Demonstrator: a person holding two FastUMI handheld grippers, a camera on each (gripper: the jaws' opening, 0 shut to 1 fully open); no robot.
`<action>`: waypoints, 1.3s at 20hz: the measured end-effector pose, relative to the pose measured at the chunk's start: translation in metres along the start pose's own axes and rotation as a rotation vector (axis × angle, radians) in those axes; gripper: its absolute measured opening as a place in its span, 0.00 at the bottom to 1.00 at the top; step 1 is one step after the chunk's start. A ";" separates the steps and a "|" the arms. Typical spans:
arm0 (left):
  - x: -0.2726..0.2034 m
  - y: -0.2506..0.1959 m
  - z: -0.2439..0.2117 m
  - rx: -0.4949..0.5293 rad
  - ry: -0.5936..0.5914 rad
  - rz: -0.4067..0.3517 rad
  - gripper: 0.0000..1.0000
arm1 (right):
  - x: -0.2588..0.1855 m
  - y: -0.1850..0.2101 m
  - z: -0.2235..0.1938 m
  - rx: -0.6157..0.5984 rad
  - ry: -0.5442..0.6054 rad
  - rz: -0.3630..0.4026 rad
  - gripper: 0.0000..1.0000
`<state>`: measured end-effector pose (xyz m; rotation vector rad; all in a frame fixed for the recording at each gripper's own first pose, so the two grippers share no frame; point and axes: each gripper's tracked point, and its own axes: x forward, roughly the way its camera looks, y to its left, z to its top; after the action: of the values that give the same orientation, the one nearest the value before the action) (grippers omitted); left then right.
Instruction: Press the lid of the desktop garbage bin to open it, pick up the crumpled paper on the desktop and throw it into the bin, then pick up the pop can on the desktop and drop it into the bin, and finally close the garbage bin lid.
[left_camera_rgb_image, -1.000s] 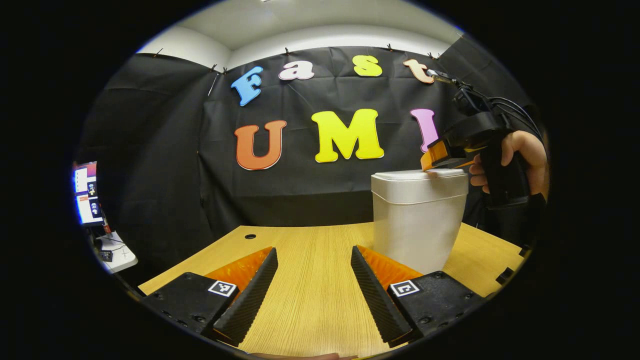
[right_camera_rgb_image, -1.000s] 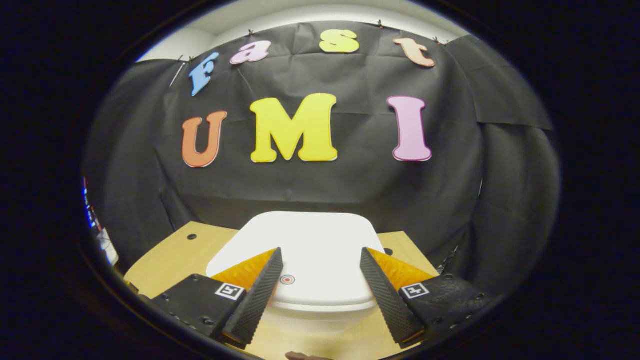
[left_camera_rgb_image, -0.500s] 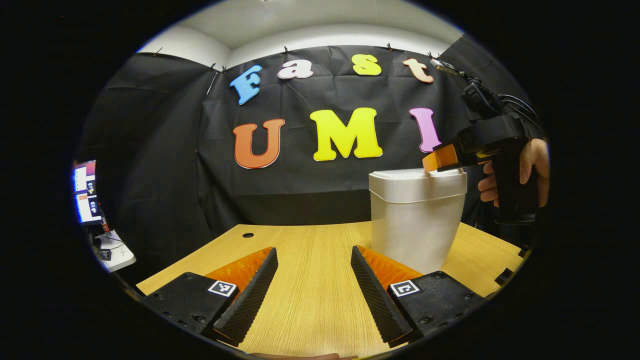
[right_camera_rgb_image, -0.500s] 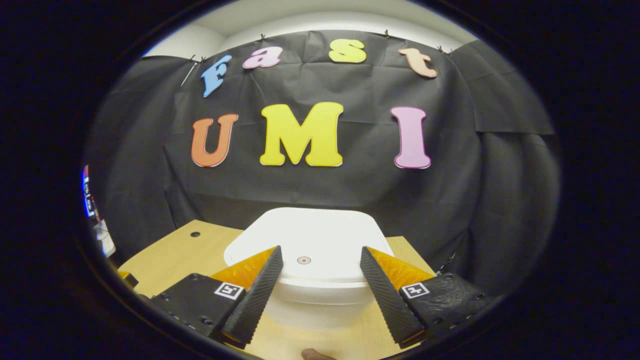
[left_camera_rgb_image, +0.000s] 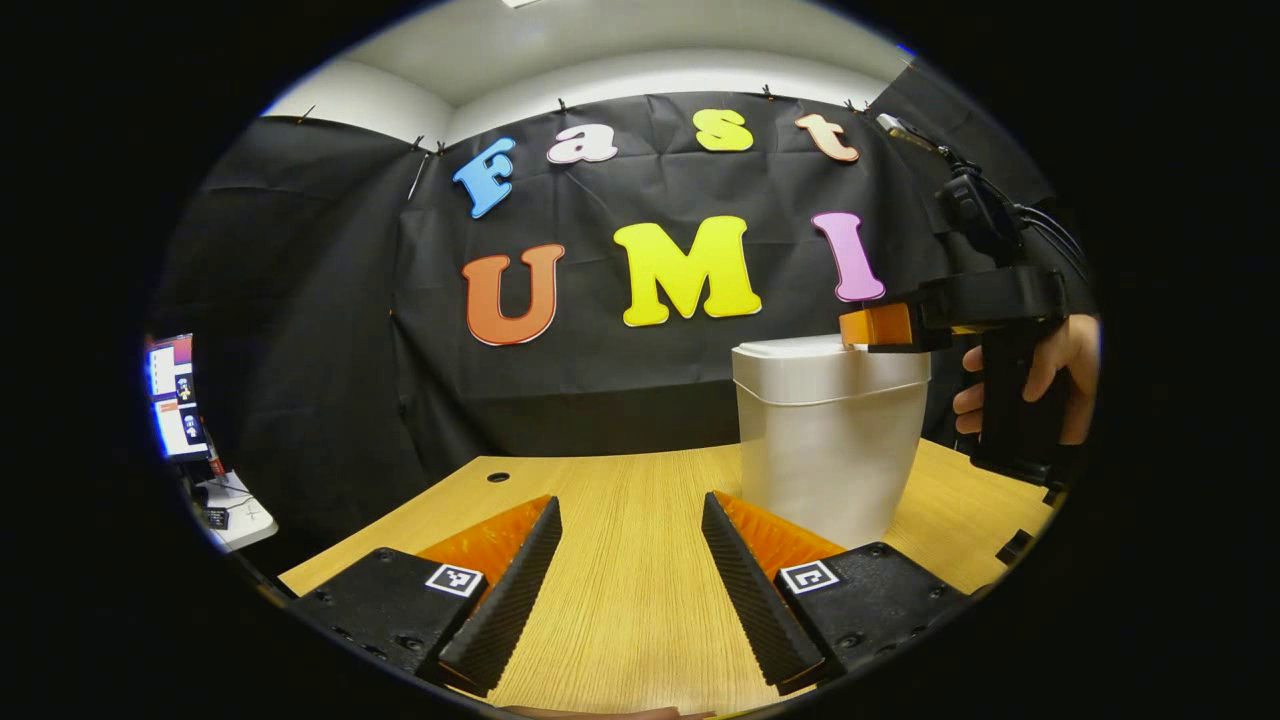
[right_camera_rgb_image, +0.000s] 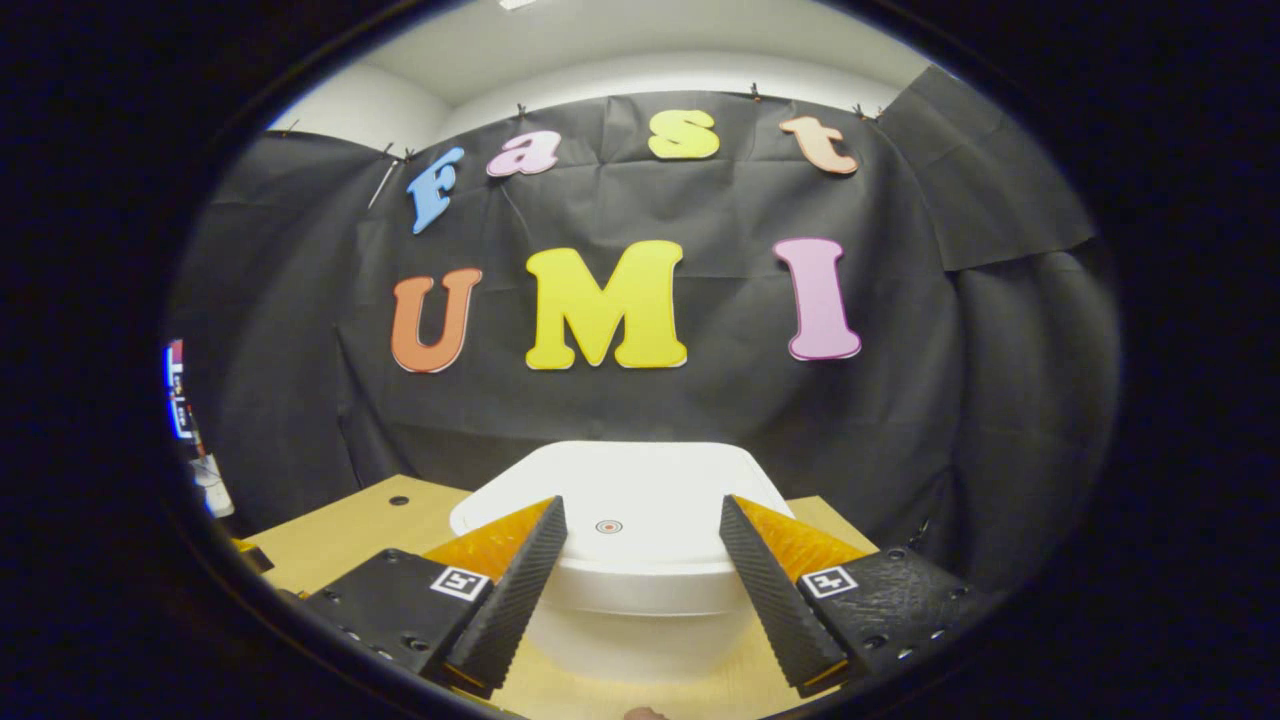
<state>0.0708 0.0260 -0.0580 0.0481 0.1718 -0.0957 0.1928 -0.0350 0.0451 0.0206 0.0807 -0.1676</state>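
Bin (left_camera_rgb_image: 828, 440), one; claws, two.

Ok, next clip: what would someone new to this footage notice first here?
Most likely the white garbage bin standing on the right part of the wooden desk, its lid down. Next, the right gripper, held level in a hand at the bin's top edge; the right gripper view looks over the lid between open fingers. The left gripper sits low over bare desk, also open.
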 end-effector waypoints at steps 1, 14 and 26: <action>0.000 0.000 0.000 -0.001 -0.002 0.000 0.92 | 0.001 0.000 0.000 0.007 -0.013 0.005 0.97; 0.003 -0.027 -0.004 -0.008 -0.001 -0.031 0.92 | -0.078 -0.055 -0.010 -0.001 -0.103 -0.015 0.96; -0.009 -0.072 -0.007 0.013 0.011 -0.077 0.92 | -0.156 -0.136 -0.056 0.009 -0.089 -0.064 0.95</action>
<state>0.0541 -0.0448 -0.0665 0.0550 0.1843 -0.1737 0.0128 -0.1414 -0.0001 0.0191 -0.0087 -0.2328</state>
